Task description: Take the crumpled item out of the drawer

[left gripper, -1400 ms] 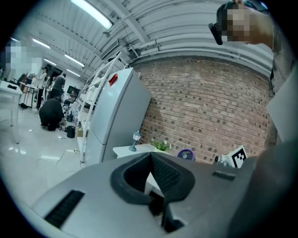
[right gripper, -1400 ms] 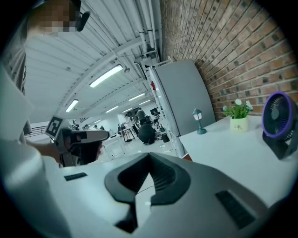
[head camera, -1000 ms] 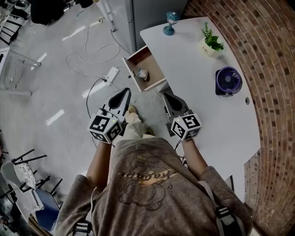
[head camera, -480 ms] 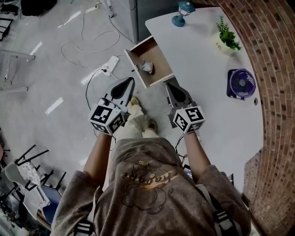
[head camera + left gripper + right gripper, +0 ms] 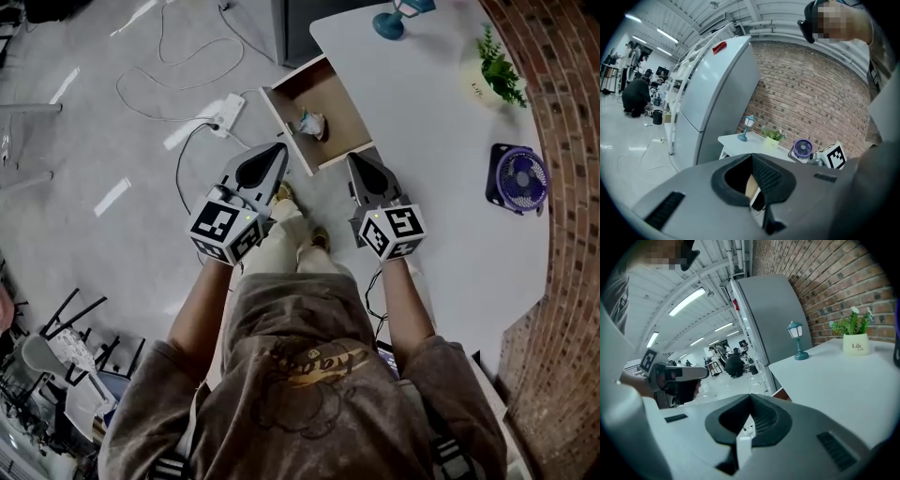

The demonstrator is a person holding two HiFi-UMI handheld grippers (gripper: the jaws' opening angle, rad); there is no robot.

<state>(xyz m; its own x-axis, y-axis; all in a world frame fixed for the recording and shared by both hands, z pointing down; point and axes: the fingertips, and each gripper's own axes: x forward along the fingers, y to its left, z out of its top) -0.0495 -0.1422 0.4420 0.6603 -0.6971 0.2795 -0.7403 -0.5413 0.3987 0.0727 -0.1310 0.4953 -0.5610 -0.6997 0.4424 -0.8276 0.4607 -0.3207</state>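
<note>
Lying in the open drawer (image 5: pixel 336 97), the crumpled item (image 5: pixel 312 123) is judged light, soft and compressible; its raised folds are recommended for pinching. Left gripper (image 5: pixel 275 153) and right gripper (image 5: pixel 360 161) are seen pressed together, empty.

The person wears a short-sleeved grey-brown T-shirt (image 5: pixel 305 375) printed with a cartoon figure and looping lettering, pale cream trousers (image 5: pixel 281 251), and dark harness straps (image 5: pixel 448 457) with buckles over both shoulders. The left hand-held gripper (image 5: pixel 277 152) and the right hand-held gripper (image 5: pixel 356 159) are smooth grey tapering shells with dark ribbed hollows. Each carries a white cube with black square markers (image 5: pixel 392 232).
</note>
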